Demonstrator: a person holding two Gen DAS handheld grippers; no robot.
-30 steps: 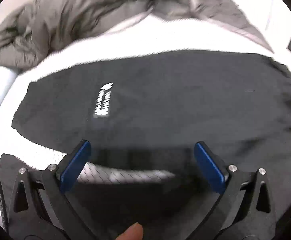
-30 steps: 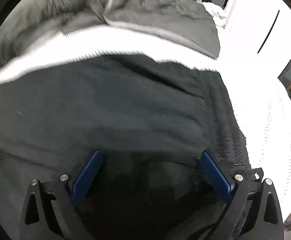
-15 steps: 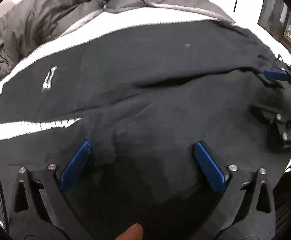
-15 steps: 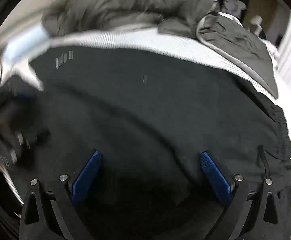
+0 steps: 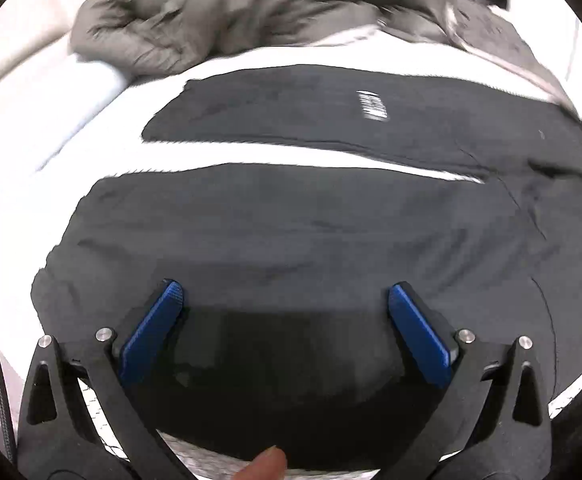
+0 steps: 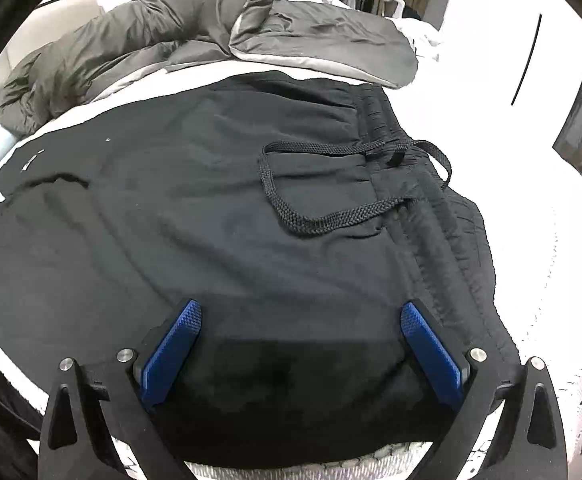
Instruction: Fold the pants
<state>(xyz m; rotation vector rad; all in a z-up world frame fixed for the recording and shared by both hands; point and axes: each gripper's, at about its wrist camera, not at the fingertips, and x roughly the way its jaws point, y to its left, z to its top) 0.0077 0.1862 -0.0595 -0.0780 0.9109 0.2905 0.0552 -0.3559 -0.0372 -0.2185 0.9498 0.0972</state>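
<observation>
Closest to us, our left tool (image 5: 285, 300) stood wide with its blue pads empty above the near leg of the black cotton sweatpants (image 5: 291, 232), which lay flat on the white bed (image 5: 23, 152). Our right tool (image 6: 301, 320) gaped just as wide over the hip, gripping nothing. Beyond it the black braided drawstring (image 6: 331, 216) looped beside the ribbed elastic waistband (image 6: 419, 200). Farthest off, we saw the crumpled grey quilted duvet (image 6: 139, 32).

Black pants (image 6: 211, 216) spread flat, legs apart, drawstring (image 6: 323, 216) loose
</observation>
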